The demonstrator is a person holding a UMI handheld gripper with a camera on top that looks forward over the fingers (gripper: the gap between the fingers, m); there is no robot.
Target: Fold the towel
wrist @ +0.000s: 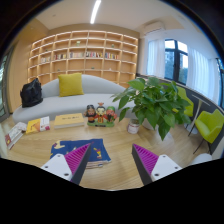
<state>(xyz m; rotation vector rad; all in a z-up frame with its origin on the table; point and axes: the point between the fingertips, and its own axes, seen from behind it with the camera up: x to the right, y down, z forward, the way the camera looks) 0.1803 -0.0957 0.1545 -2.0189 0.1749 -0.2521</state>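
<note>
A blue towel (90,152) with a yellow and red print lies flat on the wooden table (115,140), just ahead of my left finger (73,162) and partly hidden behind it. My gripper (112,163) is open, its two purple-padded fingers set wide apart, with only bare tabletop between them. The right finger (150,162) stands well clear of the towel. Nothing is held.
A leafy potted plant (152,102) stands on the table beyond the right finger. Small toy figures (98,114) and flat books (68,120) lie farther back. A white sofa (62,103) with a yellow cushion, wall shelves (85,55) and green chairs (209,124) lie beyond.
</note>
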